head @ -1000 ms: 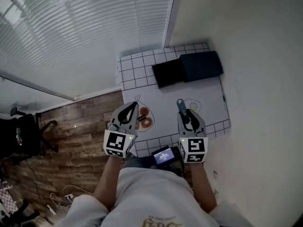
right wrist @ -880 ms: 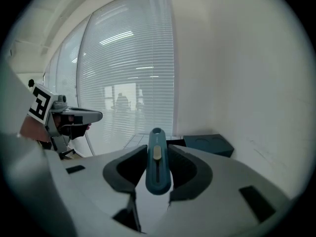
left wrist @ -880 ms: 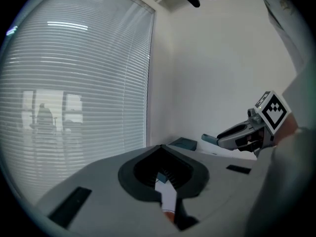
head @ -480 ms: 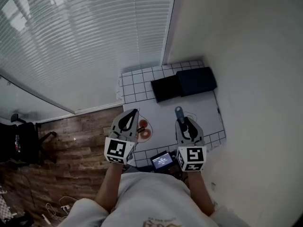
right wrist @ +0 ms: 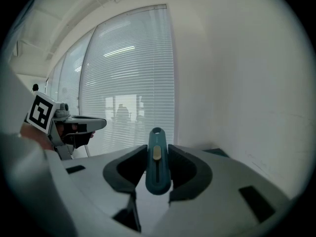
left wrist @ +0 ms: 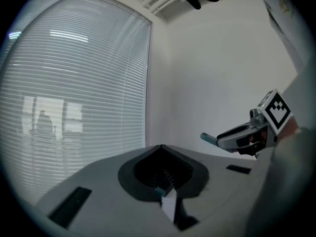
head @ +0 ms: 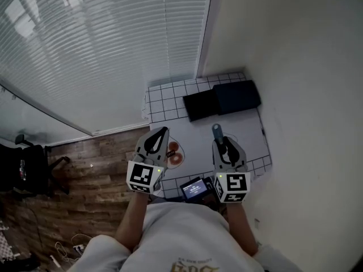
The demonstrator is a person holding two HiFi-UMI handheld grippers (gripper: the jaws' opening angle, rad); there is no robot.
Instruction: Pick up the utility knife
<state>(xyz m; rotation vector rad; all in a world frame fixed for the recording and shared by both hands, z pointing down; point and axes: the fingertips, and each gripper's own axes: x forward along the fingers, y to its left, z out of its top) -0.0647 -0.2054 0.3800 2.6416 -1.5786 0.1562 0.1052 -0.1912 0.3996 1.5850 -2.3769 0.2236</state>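
Here, white gridded table by blinds, right hand-held gripper clamping utility knife, left hand-held gripper closed

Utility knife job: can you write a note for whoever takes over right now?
Right tongs: shut on the utility knife, which sticks out forward between them.
Left tongs: shut, empty, held beside the right.
Both are up above the white table.
Done: knife picked up.
Left: probably nothing but holding it steady.
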